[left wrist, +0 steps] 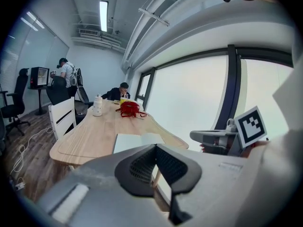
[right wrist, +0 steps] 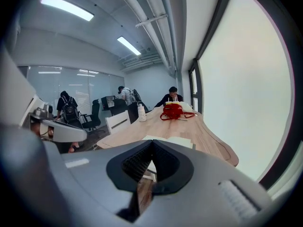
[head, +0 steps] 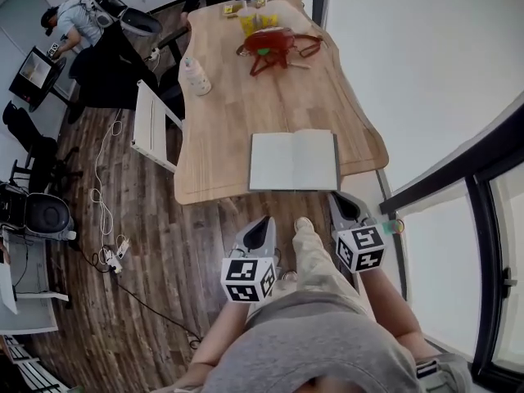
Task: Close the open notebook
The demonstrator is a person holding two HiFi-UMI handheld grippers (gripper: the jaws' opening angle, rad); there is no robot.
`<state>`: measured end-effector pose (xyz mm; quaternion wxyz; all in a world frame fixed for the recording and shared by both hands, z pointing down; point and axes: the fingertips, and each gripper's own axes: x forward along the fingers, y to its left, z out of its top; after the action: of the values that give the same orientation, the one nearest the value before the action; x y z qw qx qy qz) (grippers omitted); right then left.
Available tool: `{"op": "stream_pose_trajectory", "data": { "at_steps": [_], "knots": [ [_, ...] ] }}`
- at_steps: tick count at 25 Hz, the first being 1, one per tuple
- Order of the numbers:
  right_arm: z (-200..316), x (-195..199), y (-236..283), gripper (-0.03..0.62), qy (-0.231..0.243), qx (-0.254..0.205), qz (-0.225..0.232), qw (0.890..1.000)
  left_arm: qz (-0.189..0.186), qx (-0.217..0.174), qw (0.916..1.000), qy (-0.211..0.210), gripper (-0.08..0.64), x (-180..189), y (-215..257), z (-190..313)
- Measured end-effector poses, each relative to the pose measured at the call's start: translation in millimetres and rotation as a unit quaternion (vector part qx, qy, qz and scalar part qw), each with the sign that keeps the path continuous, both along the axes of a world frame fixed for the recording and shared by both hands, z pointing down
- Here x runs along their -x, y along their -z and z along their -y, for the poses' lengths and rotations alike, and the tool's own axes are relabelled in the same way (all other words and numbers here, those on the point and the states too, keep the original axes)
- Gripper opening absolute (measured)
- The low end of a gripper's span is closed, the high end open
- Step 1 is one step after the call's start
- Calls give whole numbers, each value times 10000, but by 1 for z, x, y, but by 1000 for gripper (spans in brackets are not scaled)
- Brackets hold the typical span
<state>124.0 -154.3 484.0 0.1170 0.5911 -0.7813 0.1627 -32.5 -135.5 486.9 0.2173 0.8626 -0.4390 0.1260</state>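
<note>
Bright daylight from blown-out white window wall point(right wrist: 236, 89), long white ceiling strip light point(left wrist: 103, 14) lit, soft shadows, strong fisheye warp, black vignetted corners, grey left gripper point(left wrist: 155, 146) close-up soft

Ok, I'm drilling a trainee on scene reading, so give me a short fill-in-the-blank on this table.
The notebook on the wooden table is not closed but ____.
The left gripper and right gripper both have their jaws ____, holding nothing.
The bag farther along the table is coloured ____.
Missing words: open; shut; red.

left hand-held gripper point(head: 259, 231): jaws together, empty | right hand-held gripper point(head: 345, 206): jaws together, empty
</note>
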Motion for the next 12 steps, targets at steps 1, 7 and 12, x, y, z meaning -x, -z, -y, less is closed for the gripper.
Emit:
{"op": "stream_pose_trajectory", "data": {
  "at_steps": [1, 7, 12],
  "knots": [
    [5, -4, -5, 0, -9, 43, -20, 10000, 20, 2, 10000, 17, 5, -1, -2, 4],
    [20, -24, -43, 0, -17, 400, -137, 9991, 106, 112, 9997, 197, 5, -4, -13, 21],
    [36, -41, -75, 0, -56, 639, -240, 9977, 182, 201, 9994, 231, 5, -8, -23, 34]
  ]
}}
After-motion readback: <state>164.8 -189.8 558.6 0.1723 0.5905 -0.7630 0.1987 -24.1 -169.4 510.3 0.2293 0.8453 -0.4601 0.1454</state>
